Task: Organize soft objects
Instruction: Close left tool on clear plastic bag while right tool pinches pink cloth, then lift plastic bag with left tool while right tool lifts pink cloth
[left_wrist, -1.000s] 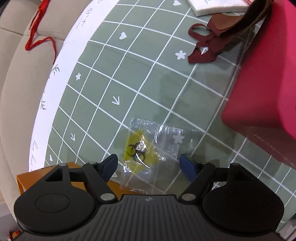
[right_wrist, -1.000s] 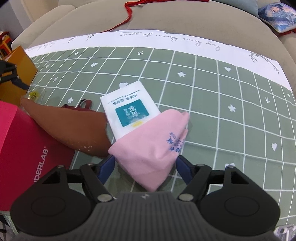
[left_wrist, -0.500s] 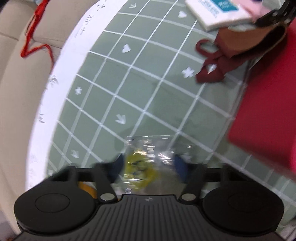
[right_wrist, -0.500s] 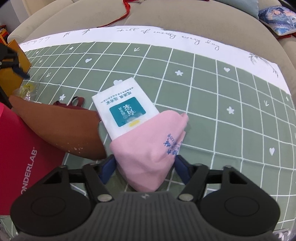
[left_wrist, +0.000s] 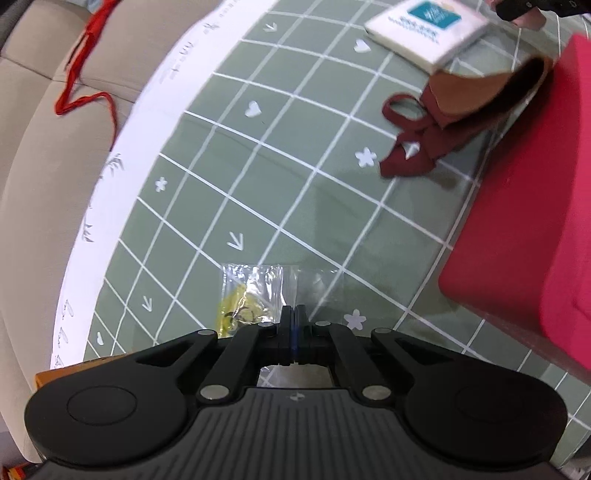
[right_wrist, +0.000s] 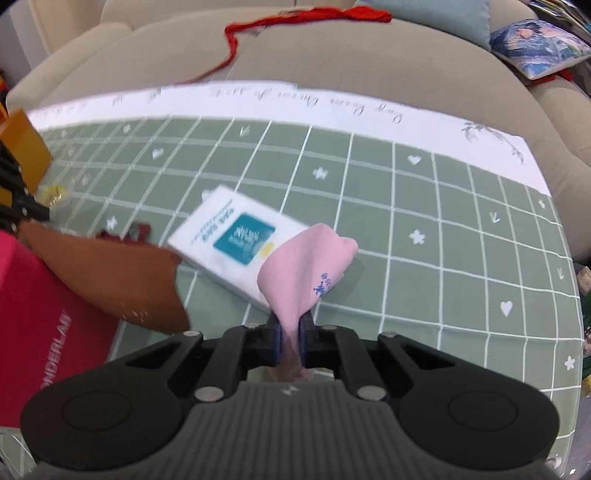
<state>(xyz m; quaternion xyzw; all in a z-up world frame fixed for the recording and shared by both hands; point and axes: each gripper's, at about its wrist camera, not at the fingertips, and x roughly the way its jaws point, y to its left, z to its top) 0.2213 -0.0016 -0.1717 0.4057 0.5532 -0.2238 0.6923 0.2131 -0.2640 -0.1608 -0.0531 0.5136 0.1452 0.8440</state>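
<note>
Pink cloth is pinched in the right gripper: jaws have just closed, fabric bunched between the pads and trailing up and forward from the tips. Far end drapes over the corner of the white tissue pack, which lies flat on the green grid table.

Left gripper has also just closed, fully, pads together. Clear plastic bag with a yellow item inside sits right at its tips, bag body running forward and to the left of the jaws. A sliver of plastic shows behind the pads, so I judge it has an edge of the bag; film is too thin and clear to be sure.

Key relation: the cloth's long axis runs straight away from the right gripper, over the tissue pack. Lifting should peel it off the pack; dragging sideways may shift the pack.

Brown pouch leans on the red box, between the two grippers. If the box is the destination, both loads travel inward: cloth goes left, bag goes right. Right hand looks nearer to it.
</note>
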